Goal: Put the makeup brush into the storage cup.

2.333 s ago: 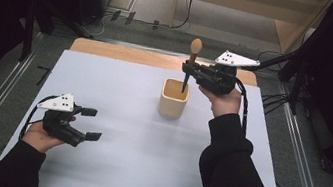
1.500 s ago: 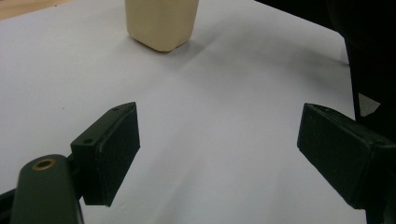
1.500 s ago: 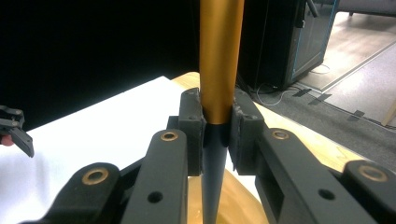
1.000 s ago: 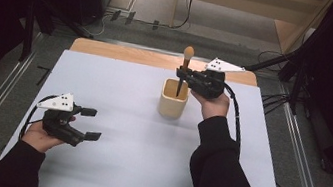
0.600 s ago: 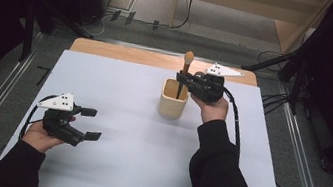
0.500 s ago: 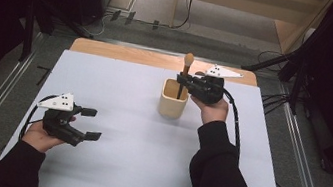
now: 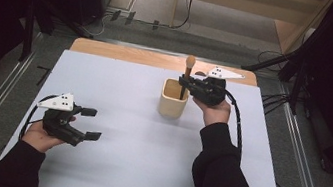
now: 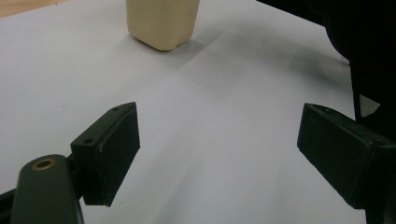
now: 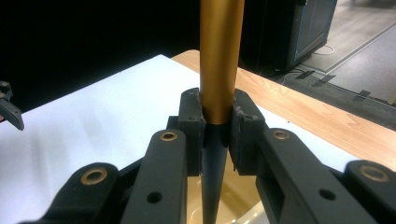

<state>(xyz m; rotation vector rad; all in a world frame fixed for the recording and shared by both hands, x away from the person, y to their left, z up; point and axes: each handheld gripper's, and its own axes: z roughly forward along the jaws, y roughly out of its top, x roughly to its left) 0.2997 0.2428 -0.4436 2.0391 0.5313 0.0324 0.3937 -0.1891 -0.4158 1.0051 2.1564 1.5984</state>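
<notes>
Gold-handled tool [image 9: 220, 56] w/ dark tip upright in cream cup [image 7: 174, 98]; right hand-held gripper [image 7: 185, 82] clamped on it. Left hand-held gripper [image 7: 90, 123] jaws apart, low over counter [image 7: 119, 91].

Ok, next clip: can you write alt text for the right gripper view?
The right gripper is shut on an upright tool, its fingers clamping where the golden handle meets a dark tapered tip. The tip points down into a cream cup on the white table, with a wooden strip behind.

Brush [image 7: 188, 71] in cup [image 7: 173, 104], table [image 7: 134, 159] rear
</notes>
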